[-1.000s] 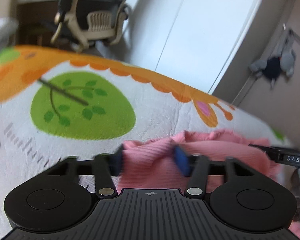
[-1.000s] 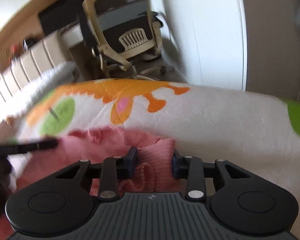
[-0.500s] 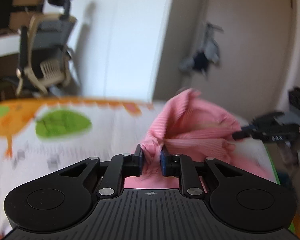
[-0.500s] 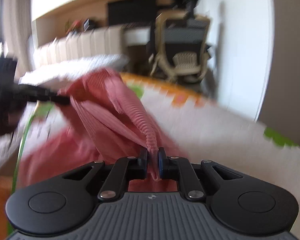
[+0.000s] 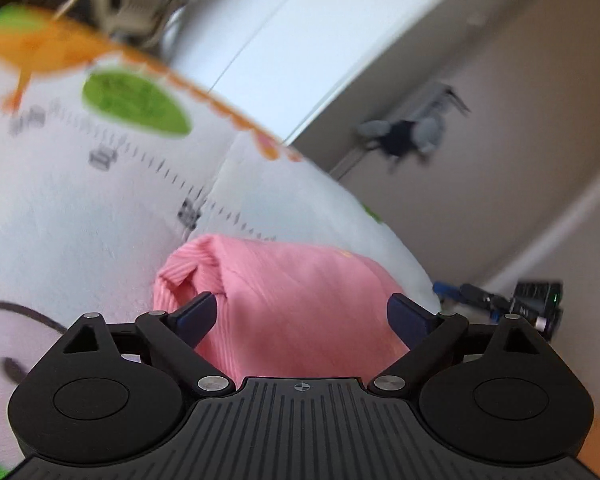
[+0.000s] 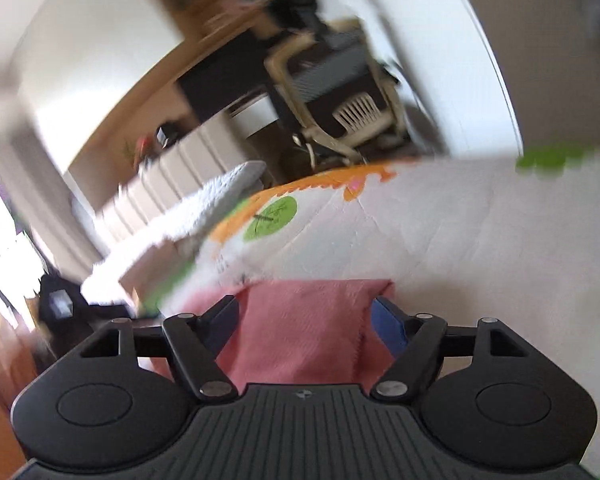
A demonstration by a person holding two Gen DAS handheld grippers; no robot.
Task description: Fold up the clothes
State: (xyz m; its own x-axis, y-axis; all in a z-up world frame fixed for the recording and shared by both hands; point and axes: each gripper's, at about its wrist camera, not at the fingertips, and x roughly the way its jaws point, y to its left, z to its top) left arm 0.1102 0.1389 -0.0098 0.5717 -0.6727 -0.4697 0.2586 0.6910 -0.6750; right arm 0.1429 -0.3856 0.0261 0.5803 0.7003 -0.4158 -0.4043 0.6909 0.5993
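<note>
Pink ribbed cloth, the garment point(image 5: 300, 300), lies between the wide-spread fingers point(image 5: 194, 314) of the left gripper point(image 5: 300, 314); the right gripper point(image 6: 304, 320) is likewise spread and empty. The garment rests bunched on the printed bed cover point(image 5: 100, 208), with one fold seemingly laid and smoothing and further folds left.

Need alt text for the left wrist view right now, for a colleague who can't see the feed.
The left gripper is open, its blue-padded fingers spread either side of a folded pink ribbed garment lying on a white bedspread printed with orange and green shapes. The right gripper shows at the right edge; a grey soft toy hangs on the beige wall behind.
</note>
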